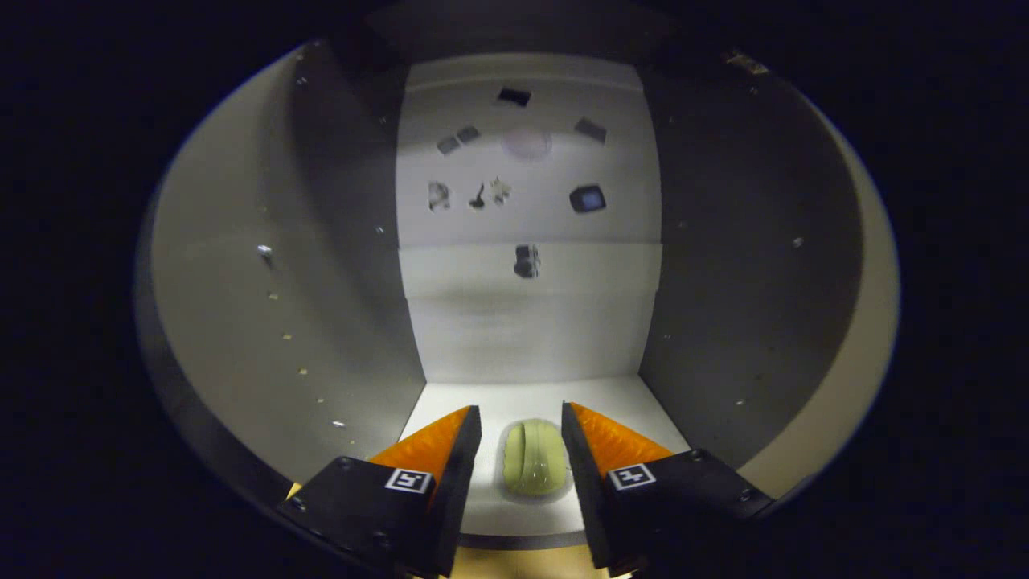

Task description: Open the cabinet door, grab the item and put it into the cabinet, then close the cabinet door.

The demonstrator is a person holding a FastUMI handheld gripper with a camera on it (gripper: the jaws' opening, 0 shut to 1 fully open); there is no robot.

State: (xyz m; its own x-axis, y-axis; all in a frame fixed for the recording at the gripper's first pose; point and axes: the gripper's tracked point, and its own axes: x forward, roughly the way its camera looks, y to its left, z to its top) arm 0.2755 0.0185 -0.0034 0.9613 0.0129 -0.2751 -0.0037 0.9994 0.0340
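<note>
In the gripper view, the inside of the cabinet [241,265] is seen, with a grey wall at each side and a pale back panel [530,305] ahead. Several small dark marks and stickers are seen on the upper part of this panel. The gripper [521,430] is held open, with a clear gap between its fingers, and nothing is gripped. A small pale green item [533,468] is lying on the white floor [635,402] of the cabinet, between the two fingers. A narrow strip of floor is seen at each side of it, so no finger is touching it.
</note>
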